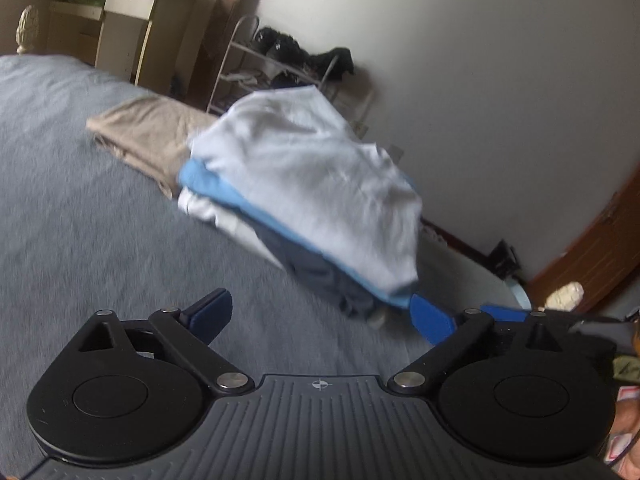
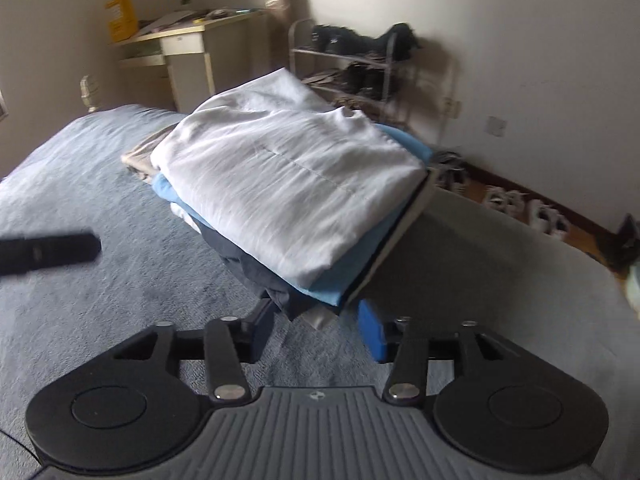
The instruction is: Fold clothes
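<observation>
1. The grey-blue carpet-textured bed cover (image 2: 100, 288) filled most of both views.
2. The stack of folded clothes (image 2: 280, 200) sat on it, white garment (image 1: 308, 184) on top, light blue (image 2: 332, 280) and dark layers under.
3. A folded beige cloth (image 1: 144, 132) lay just behind the stack.
4. The left gripper (image 1: 324, 312) was wide open, holding nothing, just short of the stack.
5. The right gripper (image 2: 320, 328) was open too, empty, its blue pads either side of the stack's near corner.
</observation>
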{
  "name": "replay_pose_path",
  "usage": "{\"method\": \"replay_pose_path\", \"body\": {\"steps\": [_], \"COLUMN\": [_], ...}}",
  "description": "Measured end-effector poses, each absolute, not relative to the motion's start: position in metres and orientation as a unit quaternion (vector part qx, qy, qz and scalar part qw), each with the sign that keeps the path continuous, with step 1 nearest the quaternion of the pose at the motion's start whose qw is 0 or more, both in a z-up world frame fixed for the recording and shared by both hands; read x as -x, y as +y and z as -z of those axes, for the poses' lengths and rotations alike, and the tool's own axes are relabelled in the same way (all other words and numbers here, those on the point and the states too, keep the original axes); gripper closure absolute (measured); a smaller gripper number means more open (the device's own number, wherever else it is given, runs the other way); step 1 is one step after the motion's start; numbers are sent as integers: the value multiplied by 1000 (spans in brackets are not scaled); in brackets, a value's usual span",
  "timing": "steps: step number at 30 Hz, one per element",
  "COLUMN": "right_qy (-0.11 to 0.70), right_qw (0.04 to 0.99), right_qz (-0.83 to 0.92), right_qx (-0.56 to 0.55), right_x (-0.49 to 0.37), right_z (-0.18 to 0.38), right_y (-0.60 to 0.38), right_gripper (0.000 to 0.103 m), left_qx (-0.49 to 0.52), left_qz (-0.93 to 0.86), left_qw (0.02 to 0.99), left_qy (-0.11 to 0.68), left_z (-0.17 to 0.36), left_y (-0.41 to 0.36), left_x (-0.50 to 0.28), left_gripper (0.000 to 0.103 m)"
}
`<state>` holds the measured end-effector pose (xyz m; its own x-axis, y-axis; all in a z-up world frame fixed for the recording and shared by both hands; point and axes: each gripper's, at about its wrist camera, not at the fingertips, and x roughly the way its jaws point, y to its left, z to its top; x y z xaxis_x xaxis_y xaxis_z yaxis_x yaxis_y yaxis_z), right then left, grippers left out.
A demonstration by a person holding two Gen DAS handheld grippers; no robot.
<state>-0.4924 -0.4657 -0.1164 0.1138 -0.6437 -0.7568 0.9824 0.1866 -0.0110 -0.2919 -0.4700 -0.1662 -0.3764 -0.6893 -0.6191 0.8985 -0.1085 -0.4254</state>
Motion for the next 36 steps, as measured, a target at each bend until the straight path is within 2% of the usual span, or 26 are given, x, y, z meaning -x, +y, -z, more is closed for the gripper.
{"method": "replay_pose_path", "body": {"steps": [3,9,17,22,27,36], "right_qy": [321,322,324,330,337,338], "right_qw": [678,643,608,596,592,562], "right_qz": [604,630,665,680,690,712], "right_qx": [-269,-291,-288,-271,-244,-251], "right_x": [488,478,471,470,465,485], "right_z": [107,98,89,79,74,74], "right_y": [-446,-409,-376,-362,-360,-368], "right_gripper": [38,28,25,19,15,10], "left_qx": [-154,-160,-166,-171,-204,-205], "left_qz": [735,730,722,717,722,730], "left_qw": [539,551,570,580,562,542], "left_qy": [382,372,357,347,349,362], "left_z": [167,160,151,146,154,159], "left_y": [-455,-430,-401,-383,-385,-397], "left_x": [294,293,296,297,311,335], "left_gripper": [4,1,0,0,0,0]}}
